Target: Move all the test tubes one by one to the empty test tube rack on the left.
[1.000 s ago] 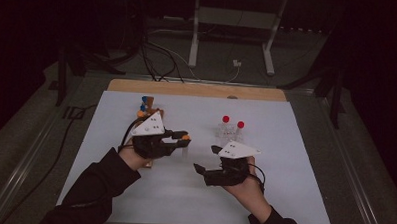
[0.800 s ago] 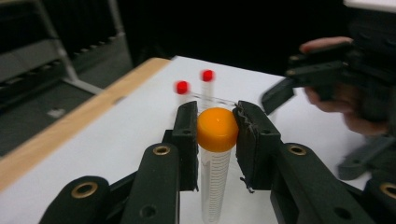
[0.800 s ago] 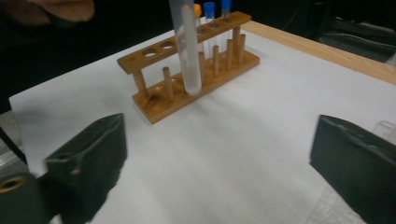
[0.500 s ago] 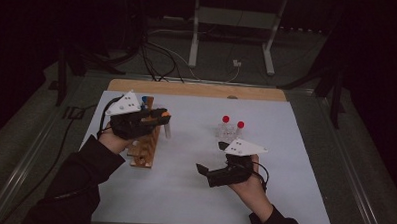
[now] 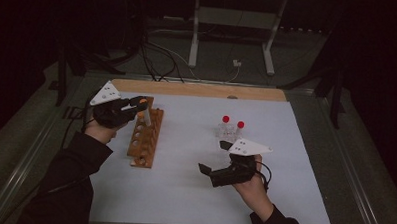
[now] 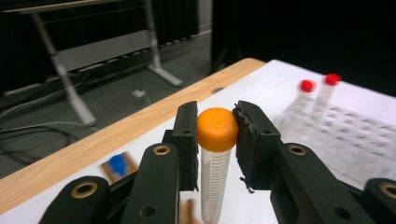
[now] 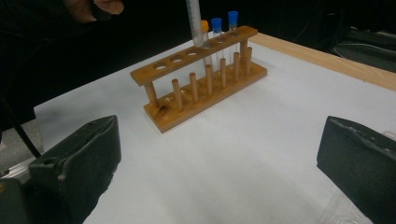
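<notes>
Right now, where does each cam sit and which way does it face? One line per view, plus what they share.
High view: fixed above the person's side, facing forward and down on the white table; both forearms, left gripper and right gripper show.
Left gripper view: rides the left gripper, looks along its jaws clamped on the orange-capped tube, toward two red-capped tubes.
Right gripper view: rides the right gripper, jaws wide apart, facing the wooden rack; a hand shows top left.
Shared: high and right gripper views both show the rack and the held tube above it.

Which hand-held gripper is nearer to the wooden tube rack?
Left. The left hand-held gripper holds an orange-capped tube right above the wooden tube rack; the right hand-held gripper is open, well off to its side.
</notes>
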A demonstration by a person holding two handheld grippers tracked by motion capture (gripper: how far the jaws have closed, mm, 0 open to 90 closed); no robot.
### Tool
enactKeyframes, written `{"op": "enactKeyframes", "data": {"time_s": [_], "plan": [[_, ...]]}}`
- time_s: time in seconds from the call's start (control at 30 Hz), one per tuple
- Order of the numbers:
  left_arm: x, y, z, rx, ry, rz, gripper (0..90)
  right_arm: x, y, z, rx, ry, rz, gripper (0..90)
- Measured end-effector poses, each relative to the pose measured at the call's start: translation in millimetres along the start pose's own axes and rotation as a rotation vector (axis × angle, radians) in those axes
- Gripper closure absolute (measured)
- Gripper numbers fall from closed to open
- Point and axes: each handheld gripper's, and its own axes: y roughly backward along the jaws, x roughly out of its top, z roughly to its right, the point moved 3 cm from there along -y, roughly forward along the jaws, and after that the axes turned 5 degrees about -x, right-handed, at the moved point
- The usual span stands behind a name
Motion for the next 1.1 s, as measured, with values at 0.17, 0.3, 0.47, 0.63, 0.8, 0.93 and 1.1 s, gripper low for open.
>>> {"op": "enactKeyframes", "data": {"time_s": [0.17, 0.3, 0.47, 0.63, 0.8, 0.93, 1.1], "plan": [[-9.5, 2.8, -9.2, 0.036, 0.013, -0.022, 71.9, -0.7, -1.0, 0.4, 0.000, 0.005, -0.011, 0.0], [-18.2, 3.7, -14.0, 0.063, 0.022, -0.033, 71.9, -0.6, -1.1, 0.1, 0.006, 0.002, -0.011, 0.0], [-31.9, 1.1, -14.9, 0.061, 0.051, -0.039, 71.9, -0.5, -0.6, 0.2, 0.009, 0.000, -0.008, 0.0], [-44.5, -3.0, -15.3, 0.055, 0.087, -0.036, 71.9, -0.3, 0.1, 1.4, 0.007, -0.004, -0.007, 0.0], [-57.2, -10.7, -13.4, 0.057, 0.094, -0.056, 71.9, 0.0, 1.2, 2.1, 0.008, -0.005, -0.003, 0.0], [-65.1, -14.6, -12.7, 0.060, 0.098, -0.069, 71.9, -0.2, 1.7, 2.5, 0.010, -0.003, -0.005, 0.0], [-71.0, -17.9, -10.0, 0.072, 0.072, -0.093, 71.9, 0.4, 2.7, 2.3, 0.015, -0.003, -0.004, 0.0]]}}
